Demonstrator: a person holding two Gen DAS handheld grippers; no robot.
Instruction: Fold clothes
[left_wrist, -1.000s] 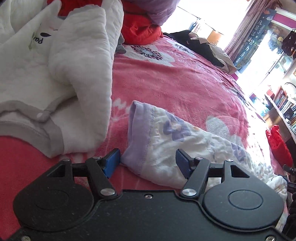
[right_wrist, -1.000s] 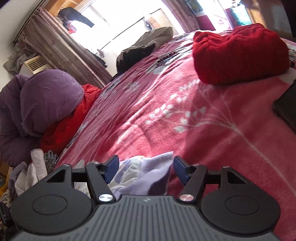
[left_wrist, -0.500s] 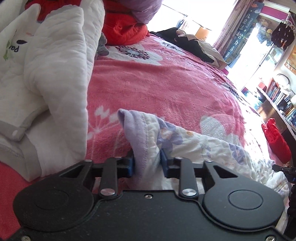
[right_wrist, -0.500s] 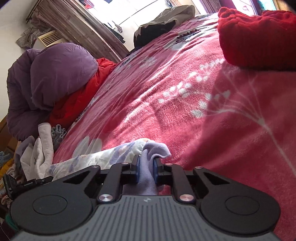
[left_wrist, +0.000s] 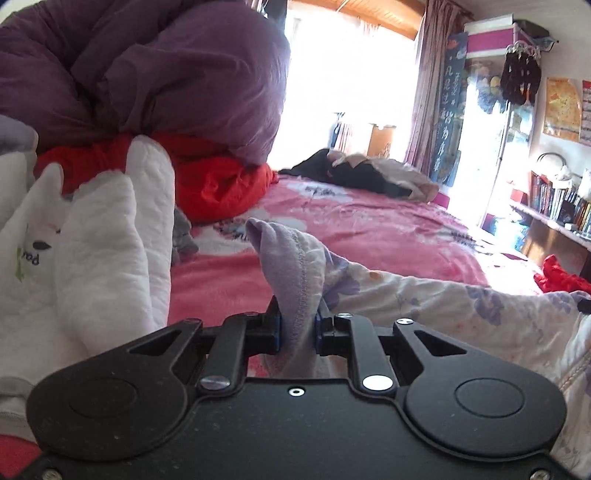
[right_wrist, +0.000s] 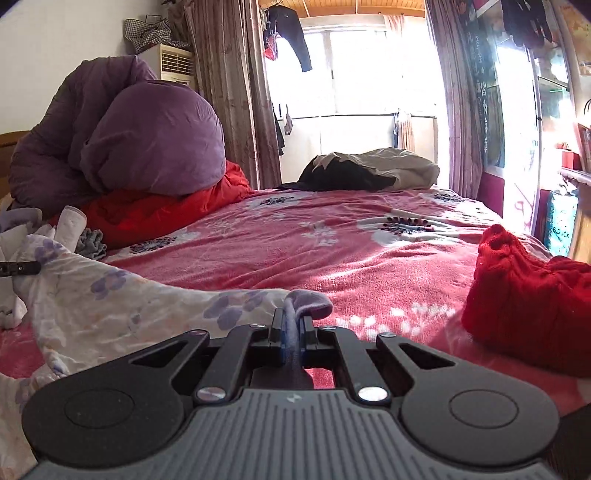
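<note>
Now both grippers have hold of the same garment: a thin white cotton piece printed with lilac flowers and edged in lilac trim (left_wrist: 424, 295), lying crumpled across the pink floral bedspread (right_wrist: 332, 243).

Left gripper (left_wrist: 298, 330): fingers drawn narrow, having just been closing, with a bunched lilac-hemmed corner pinched between them and standing up above the tips.

Right gripper (right_wrist: 293, 332): fingers all but together on a thin fold of the lilac hem, a small loop of fabric poking out over them.

Garment position: near edge of the bedspread, strung between the two grippers and sagging in the middle; its far end shows in the right wrist view beside the other gripper's dark tip (right_wrist: 20, 268).

Progress, as I read it: early. Two corners secured, nothing yet spread or creased (no tidy fold visible anywhere on this piece). Left to do: lift, shake flat, lay down, fold.

Around the garment: a quilted white padded item (left_wrist: 110, 240) to its left, a red knitted sweater (right_wrist: 524, 295) to its right, both apparently waiting their turn. A purple duvet heaped on red bedding (right_wrist: 140, 147) sits well beyond.
</note>
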